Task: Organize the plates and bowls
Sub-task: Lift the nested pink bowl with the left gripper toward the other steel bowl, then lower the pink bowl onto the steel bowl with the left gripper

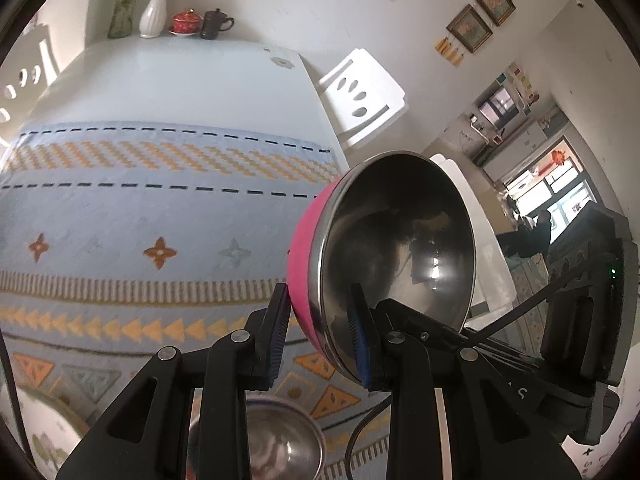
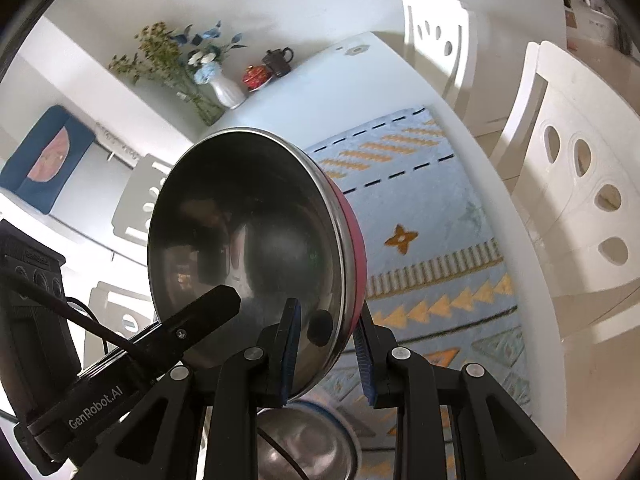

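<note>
My left gripper (image 1: 320, 336) is shut on the rim of a pink bowl (image 1: 384, 248) with a steel inside, held tilted above the table's right side. My right gripper (image 2: 328, 348) is shut on the rim of a second pink, steel-lined bowl (image 2: 248, 240), also tilted in the air. Each view shows the other gripper's black body beside its bowl. Below both grippers a steel bowl (image 1: 276, 444) with a blue rim sits on the mat; it also shows in the right wrist view (image 2: 308, 436). A patterned white plate (image 1: 44, 436) lies at the lower left.
A blue patterned mat (image 1: 152, 216) covers the near part of the white table (image 1: 180, 80). Vases with flowers (image 1: 154, 12), a red lidded cup (image 1: 186, 22) and a dark mug (image 1: 214, 24) stand at the far end. White chairs (image 2: 576, 184) stand along the table's sides.
</note>
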### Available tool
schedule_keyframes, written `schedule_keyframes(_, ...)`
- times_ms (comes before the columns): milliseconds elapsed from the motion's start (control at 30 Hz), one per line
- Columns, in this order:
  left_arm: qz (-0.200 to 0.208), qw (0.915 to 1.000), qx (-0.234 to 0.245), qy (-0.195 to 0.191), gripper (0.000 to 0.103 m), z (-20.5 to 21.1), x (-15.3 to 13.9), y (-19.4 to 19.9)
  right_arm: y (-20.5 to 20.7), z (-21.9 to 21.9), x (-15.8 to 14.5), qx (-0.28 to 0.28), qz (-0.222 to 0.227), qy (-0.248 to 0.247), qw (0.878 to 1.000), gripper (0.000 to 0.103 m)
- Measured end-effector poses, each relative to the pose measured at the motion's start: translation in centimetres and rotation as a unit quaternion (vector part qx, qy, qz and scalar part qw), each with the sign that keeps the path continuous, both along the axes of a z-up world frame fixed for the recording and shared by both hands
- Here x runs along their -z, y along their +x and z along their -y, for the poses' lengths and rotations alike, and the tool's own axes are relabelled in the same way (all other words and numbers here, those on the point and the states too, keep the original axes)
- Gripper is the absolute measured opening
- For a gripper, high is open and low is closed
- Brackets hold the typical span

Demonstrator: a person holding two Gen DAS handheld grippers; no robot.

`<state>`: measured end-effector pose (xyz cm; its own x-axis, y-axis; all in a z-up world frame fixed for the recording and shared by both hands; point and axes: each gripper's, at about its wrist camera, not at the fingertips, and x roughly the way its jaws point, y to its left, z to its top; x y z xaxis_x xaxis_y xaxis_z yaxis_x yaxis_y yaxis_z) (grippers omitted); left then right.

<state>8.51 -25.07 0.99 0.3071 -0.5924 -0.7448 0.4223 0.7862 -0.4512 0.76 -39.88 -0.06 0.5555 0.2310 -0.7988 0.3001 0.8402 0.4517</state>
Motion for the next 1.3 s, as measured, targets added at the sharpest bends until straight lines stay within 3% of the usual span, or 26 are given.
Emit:
schedule_keyframes(200,0.003,0.9999,-0.011,0.006,0.025,-2.8,-0.3,-2.6,-1.5,-2.3,-0.1,-0.012,-0.008,0.01,1.0,0.025)
schedule_keyframes(533,-0.022,0.9992,-0.031,0.011,0.025,-6.1,1.4,-6.5,-4.5,-5.6,1.6,-0.033,-0.042,0.025,0.998,0.025)
schedule_keyframes(1033,-0.072,0.996,-0.029,0.044,0.025,-7.4,6.4,-9.3,-7.7,-6.9,6.4,-0.014,-0.114,0.062,0.991,0.025)
schedule_keyframes(1300,-0.086,0.9929,-0.016,0.08,0.026,-6.8,8.0,-9.7,-8.4,-6.6,7.9,0.0,-0.139,0.074,0.987,0.025)
